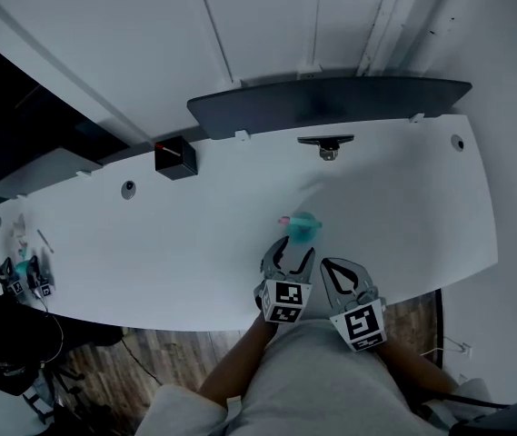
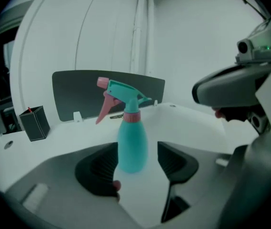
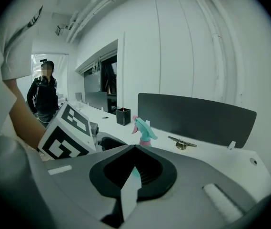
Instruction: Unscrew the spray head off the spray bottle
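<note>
Left claw (image 1: 287,248) released, astride upright spray bottle (image 2: 133,147) near counter (image 1: 194,243) front edge. Right claw (image 1: 333,266) clenched, empty, just beside.

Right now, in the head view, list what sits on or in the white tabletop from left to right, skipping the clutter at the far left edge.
Going rightward: left cable hole → black box → spray bottle → right cable hole. The metal fitting overlaps the bottle sideways, so it is left out.
</note>
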The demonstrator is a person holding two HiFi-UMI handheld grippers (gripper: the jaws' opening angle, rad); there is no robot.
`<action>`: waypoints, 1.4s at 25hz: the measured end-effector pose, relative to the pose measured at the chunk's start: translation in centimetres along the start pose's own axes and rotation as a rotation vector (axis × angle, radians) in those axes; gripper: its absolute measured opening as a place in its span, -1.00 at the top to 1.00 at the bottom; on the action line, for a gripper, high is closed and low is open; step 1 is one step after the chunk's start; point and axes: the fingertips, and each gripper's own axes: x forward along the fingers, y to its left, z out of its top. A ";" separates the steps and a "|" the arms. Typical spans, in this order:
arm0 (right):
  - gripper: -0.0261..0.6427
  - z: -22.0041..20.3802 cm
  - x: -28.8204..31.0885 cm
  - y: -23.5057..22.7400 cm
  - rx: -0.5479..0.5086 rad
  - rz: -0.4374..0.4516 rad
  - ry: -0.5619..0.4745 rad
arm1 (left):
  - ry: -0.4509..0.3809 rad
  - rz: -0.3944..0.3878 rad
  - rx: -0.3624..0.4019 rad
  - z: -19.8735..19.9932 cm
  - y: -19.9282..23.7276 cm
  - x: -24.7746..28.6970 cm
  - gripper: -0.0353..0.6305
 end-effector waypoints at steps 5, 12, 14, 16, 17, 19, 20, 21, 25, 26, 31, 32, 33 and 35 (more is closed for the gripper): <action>0.92 -0.4 -0.3 -1.1 0.005 0.001 0.006 | 0.081 0.016 0.010 -1.8 0.2 2.3 0.06; 0.92 -1.3 -0.7 -2.1 0.017 -0.014 0.027 | 0.107 0.013 0.040 -2.2 0.7 5.1 -0.17; 0.92 -1.4 -0.8 -2.4 0.022 -0.021 0.032 | 0.110 0.013 0.070 -2.1 0.6 5.8 -0.18; 0.92 -1.6 -0.8 -2.5 0.022 -0.024 0.036 | 0.112 0.026 0.091 -2.0 0.7 6.4 -0.18; 0.92 -1.6 -0.8 -2.5 0.021 -0.024 0.038 | 0.110 0.033 0.098 -2.0 0.8 6.5 -0.15; 0.92 -1.6 -0.7 -2.5 0.018 -0.022 0.042 | 0.105 0.034 0.114 -1.8 0.8 6.7 -0.13; 0.92 -1.6 -0.7 -2.5 0.015 -0.021 0.045 | 0.103 0.030 0.125 -1.8 0.7 6.8 -0.12; 0.92 -1.6 -0.7 -2.5 0.014 -0.021 0.046 | 0.102 0.025 0.138 -1.7 0.6 6.8 -0.12; 0.92 -1.4 -0.5 -2.4 0.031 -0.022 0.043 | 0.104 0.011 0.198 -1.7 0.4 6.5 -0.11; 0.92 -1.2 -0.4 -2.3 0.026 -0.020 0.040 | 0.106 0.011 0.211 -1.7 0.4 6.3 -0.11; 0.92 0.2 -0.6 -1.9 -0.005 0.007 0.005 | 0.106 0.048 0.304 -1.1 1.4 4.4 -0.11; 0.92 0.7 -0.7 -1.9 -0.005 0.012 -0.008 | 0.105 0.060 0.333 -0.7 1.7 3.8 -0.11; 0.92 1.3 -0.9 -2.0 -0.002 0.018 -0.022 | 0.106 0.073 0.366 -0.4 2.0 3.2 -0.11; 0.91 2.6 -1.2 -1.9 -0.006 0.037 -0.041 | 0.122 0.102 0.447 0.1 2.7 1.8 -0.11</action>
